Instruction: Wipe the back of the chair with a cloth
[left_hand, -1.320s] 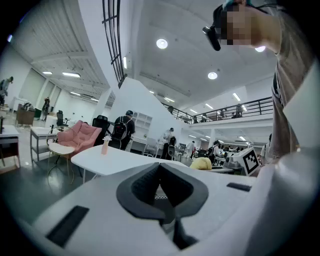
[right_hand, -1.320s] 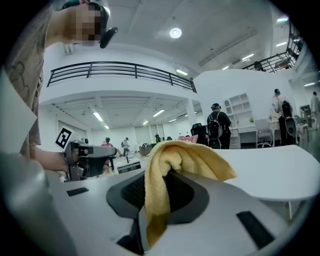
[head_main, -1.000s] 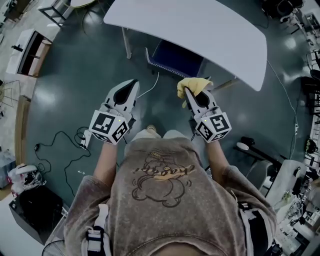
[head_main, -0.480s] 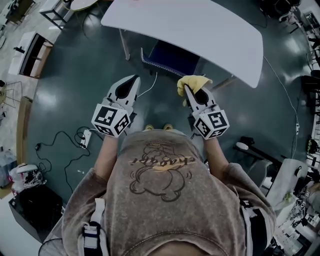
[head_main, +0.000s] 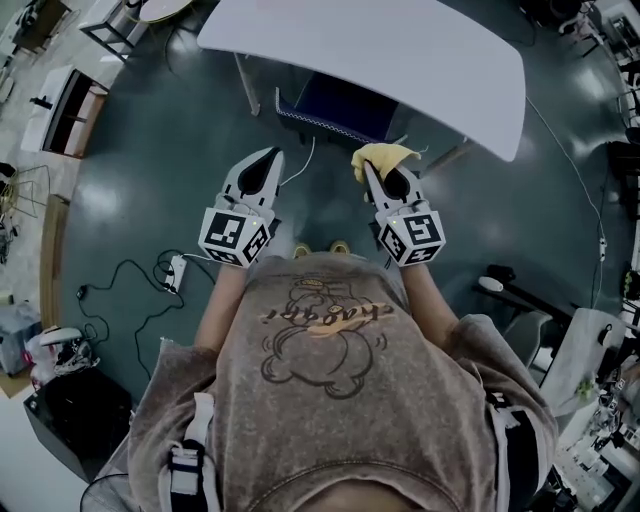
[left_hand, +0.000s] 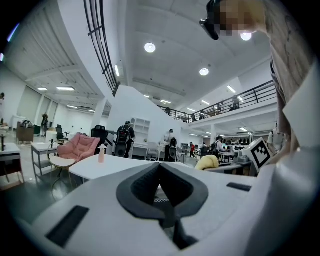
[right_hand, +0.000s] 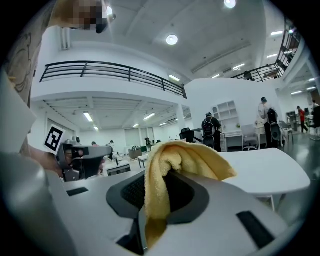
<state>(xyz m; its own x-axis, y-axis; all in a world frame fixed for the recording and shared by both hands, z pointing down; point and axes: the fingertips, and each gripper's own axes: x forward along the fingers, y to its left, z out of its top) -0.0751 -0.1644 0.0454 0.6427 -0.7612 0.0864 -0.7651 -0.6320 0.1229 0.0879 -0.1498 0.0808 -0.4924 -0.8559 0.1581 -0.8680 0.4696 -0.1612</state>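
Note:
A blue chair (head_main: 337, 104) is tucked under the white table (head_main: 420, 50), with its patterned back rim (head_main: 318, 121) facing me. My right gripper (head_main: 366, 166) is shut on a yellow cloth (head_main: 381, 155), held just short of the chair's right side. In the right gripper view the yellow cloth (right_hand: 172, 156) drapes over the closed jaws of the right gripper (right_hand: 159, 175). My left gripper (head_main: 271, 153) hangs level with it on the left, shut and empty, a little before the chair back. In the left gripper view the left gripper (left_hand: 160, 166) shows its jaws together with nothing in them.
A power strip (head_main: 176, 270) with black cables lies on the floor at the left. A black box (head_main: 75, 412) stands at the lower left. An office chair base (head_main: 503, 285) and cluttered desks fill the right. The table's leg (head_main: 246, 86) stands left of the chair.
I have stepped closer to the table and chair. Both grippers have moved forward with me, the right one still holding the cloth.

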